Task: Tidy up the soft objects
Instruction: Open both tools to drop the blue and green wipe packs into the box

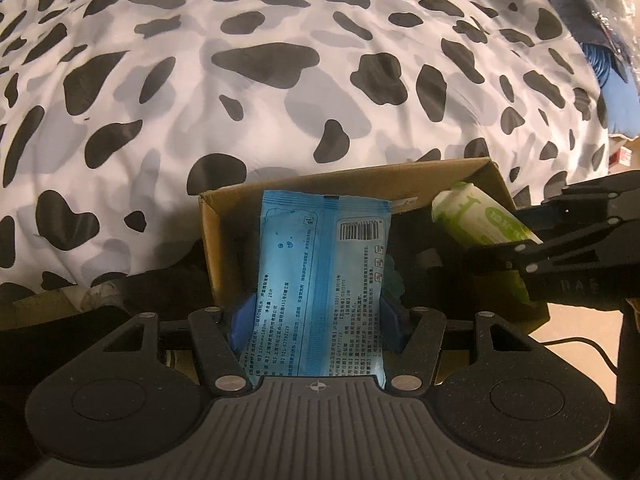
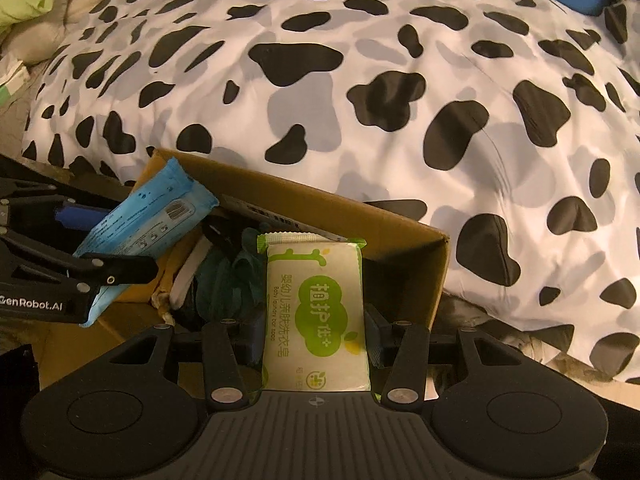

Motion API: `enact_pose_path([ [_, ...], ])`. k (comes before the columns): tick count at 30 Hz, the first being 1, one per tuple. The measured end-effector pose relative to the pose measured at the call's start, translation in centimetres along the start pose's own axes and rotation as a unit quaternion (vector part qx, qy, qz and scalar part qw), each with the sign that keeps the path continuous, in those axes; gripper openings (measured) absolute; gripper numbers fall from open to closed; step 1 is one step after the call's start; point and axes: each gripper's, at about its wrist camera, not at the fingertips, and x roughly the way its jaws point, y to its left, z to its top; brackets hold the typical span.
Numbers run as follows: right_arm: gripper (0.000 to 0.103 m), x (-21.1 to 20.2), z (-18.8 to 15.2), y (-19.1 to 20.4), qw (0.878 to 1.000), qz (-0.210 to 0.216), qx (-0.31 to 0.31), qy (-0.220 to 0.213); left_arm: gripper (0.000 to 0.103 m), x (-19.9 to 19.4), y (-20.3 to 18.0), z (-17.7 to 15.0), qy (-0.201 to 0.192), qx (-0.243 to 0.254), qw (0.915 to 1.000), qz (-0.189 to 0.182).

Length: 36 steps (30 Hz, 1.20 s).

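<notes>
Between your left gripper's [image 1: 316,320] fingers sits the blue wipes packet [image 1: 320,280], clamped at its lower half and standing upright, its top edge poking ahead over the near wall of the cardboard box [image 1: 224,248]. Your right gripper [image 2: 316,334] is likewise closed on a load: the green-and-white laundry soap bar [image 2: 316,312], held lengthwise with its crimped end pointing forward over the box's open mouth (each view catches the other gripper coming in from the side with its load, so both packets hang above the same box). Below and ahead of the right fingers, inside the box, you can make out dark teal fabric [image 2: 224,276] and something pale and rolled [image 2: 188,276], so some soft things already seem to be stowed. Neither held item has been let go; judging from this, you are midway, with two releases left at least. Beyond the box, past both sets of fingertips, spreads the cow-print duvet [image 2: 360,100], with nothing loose visible on it.
</notes>
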Motion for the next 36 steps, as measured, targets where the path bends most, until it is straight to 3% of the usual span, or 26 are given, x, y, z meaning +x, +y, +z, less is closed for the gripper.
enact_pose_path([
  [6,0.054,0.2,0.3,-0.6,1.0,0.01,0.021,0.003,0.063,0.6,0.3,0.3,0.011,-0.017,0.9998,0.004],
  [8,0.081,0.2,0.5,-0.8,1.0,0.012,0.026,0.001,0.067,0.7,0.3,0.3,0.008,-0.021,0.9997,0.011],
  [11,0.099,-0.1,0.7,-1.0,0.999,-0.006,0.032,-0.008,0.084,0.3,0.3,0.4,-0.01,-0.024,0.9994,0.022],
  [17,0.103,0.4,0.6,-1.1,0.999,-0.019,0.027,0.01,0.087,0.1,0.9,0.4,-0.024,-0.044,0.9981,0.035],
  [19,0.103,0.5,0.6,-1.0,0.999,-0.022,0.024,0.012,0.103,0.1,1.0,0.4,-0.022,-0.046,0.9977,0.044],
  [30,0.103,0.5,0.6,-0.7,0.999,-0.052,0.014,0.011,0.103,0.0,0.4,0.6,-0.026,-0.019,0.9951,0.094],
  [36,0.103,-1.0,0.5,-0.4,0.997,-0.067,0.011,-0.031,0.103,-0.6,-0.4,0.8,-0.038,0.009,0.9933,0.109],
])
